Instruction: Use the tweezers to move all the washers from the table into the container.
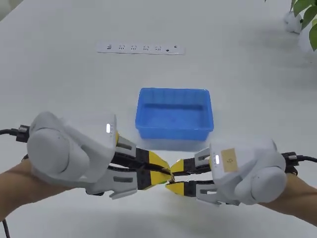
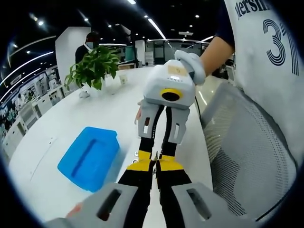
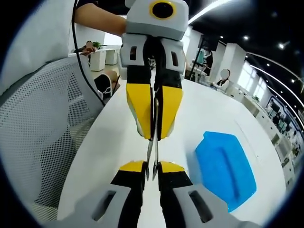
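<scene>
Nearest you, low over the white table [image 1: 69, 79]: both grippers meet tip to tip. Your left gripper [image 2: 156, 162] has its yellow-tipped jaws drawn tight onto the tweezers [image 3: 154, 135], clamped on the body with the thin points sticking out toward your other hand. Your right gripper [image 3: 152, 167] has its jaws a narrow way apart, one on either side of those points. Whether they actually press on the metal, you cannot tell from these views.

Just past the grippers: the blue container [image 1: 173, 133] sits on the table, open side up. It is apart from both grippers.

Farther back: a white power strip [image 1: 140, 48] lies flat, well beyond the container.

Far right corner: leaves of a green plant [image 1: 308, 15] at the table's edge.
</scene>
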A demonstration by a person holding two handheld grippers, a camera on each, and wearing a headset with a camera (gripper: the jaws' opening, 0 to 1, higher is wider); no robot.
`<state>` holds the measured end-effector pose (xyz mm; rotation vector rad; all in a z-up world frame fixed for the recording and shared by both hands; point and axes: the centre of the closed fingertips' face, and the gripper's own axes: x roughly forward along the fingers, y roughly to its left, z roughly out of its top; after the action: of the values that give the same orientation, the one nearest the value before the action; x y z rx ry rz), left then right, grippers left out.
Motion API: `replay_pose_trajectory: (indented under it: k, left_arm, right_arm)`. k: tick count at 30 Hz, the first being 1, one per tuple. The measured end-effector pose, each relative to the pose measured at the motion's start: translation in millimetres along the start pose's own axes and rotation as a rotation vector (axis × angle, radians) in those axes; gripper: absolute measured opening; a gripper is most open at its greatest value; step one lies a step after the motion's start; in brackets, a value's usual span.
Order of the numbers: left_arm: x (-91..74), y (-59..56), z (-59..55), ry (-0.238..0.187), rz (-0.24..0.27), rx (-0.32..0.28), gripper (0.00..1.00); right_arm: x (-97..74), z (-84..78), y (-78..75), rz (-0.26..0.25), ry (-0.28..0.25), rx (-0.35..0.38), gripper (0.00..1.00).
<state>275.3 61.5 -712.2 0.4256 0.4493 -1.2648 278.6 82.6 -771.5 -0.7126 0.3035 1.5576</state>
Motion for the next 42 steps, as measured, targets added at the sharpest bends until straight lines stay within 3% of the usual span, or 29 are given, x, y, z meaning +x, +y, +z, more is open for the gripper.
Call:
replay_pose_trajectory:
  k: [10,13,18,29,42]
  left_arm:
    - [-1.9,7.9,-2.1,0.007,0.015,0.015,0.07]
    - [-1.0,12.0,-3.3,0.008,0.021,0.014,0.07]
    - [0.0,19.0,-8.8,0.006,0.028,-0.018,0.07]
    - [0.0,21.9,-17.5,0.005,0.041,-0.051,0.07]
    - [0.7,26.7,-16.3,0.007,0.054,-0.085,0.07]
  right_arm:
    - [5.7,-0.5,-9.1,-0.012,0.007,-0.004,0.11]
    - [8.6,-1.4,-13.2,-0.017,0.007,0.027,0.11]
    - [14.9,-4.1,-16.1,-0.018,0.014,0.055,0.12]
    - [21.8,-8.7,-16.3,-0.011,0.026,0.082,0.12]
    - [23.4,-12.0,-17.6,-0.008,0.035,0.131,0.11]
